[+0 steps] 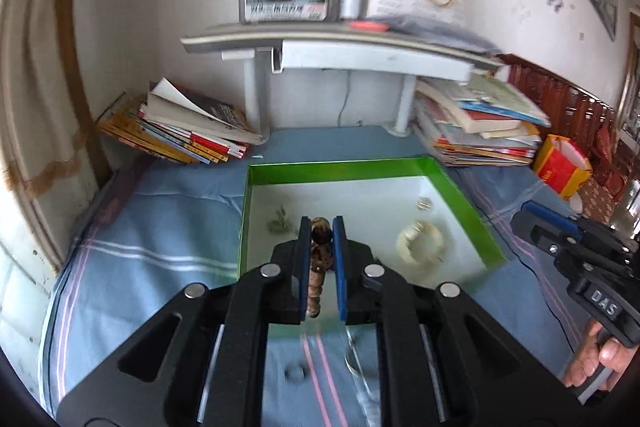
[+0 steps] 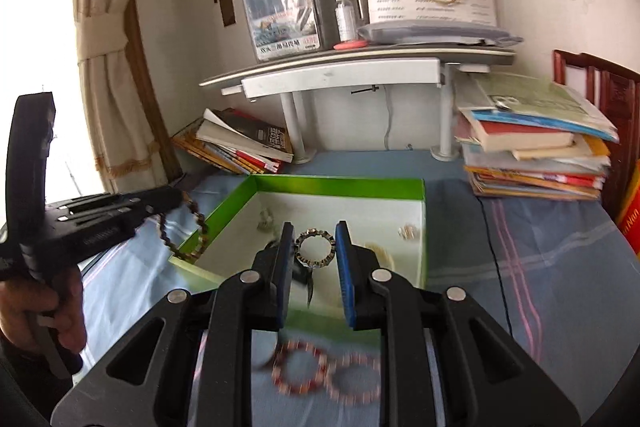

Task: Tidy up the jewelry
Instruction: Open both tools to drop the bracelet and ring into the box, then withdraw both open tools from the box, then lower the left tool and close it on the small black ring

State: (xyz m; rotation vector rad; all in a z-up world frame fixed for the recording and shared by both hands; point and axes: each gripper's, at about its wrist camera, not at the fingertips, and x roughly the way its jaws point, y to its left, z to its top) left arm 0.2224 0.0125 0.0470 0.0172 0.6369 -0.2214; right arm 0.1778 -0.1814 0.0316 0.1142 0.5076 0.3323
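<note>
A green box (image 1: 336, 169) with a white floor stands on the blue cloth; it also shows in the right wrist view (image 2: 340, 185). My left gripper (image 1: 322, 227) is shut on a brown beaded bracelet (image 1: 320, 259), held over the box's near left edge; the bracelet hangs from it in the right wrist view (image 2: 192, 223). My right gripper (image 2: 314, 231) is shut on a metal-and-bead bracelet (image 2: 315, 249) above the box's near side. A white bracelet (image 1: 420, 241), a small ring (image 1: 424, 203) and greenish pieces (image 1: 280, 221) lie inside the box.
Two red-and-white beaded bracelets (image 2: 326, 373) lie on the cloth below my right gripper. A ring (image 1: 295, 374) and a thin chain (image 1: 354, 359) lie on the cloth near me. Book stacks (image 1: 188, 131) (image 2: 536, 147) flank the box. A shelf (image 1: 340, 43) stands behind.
</note>
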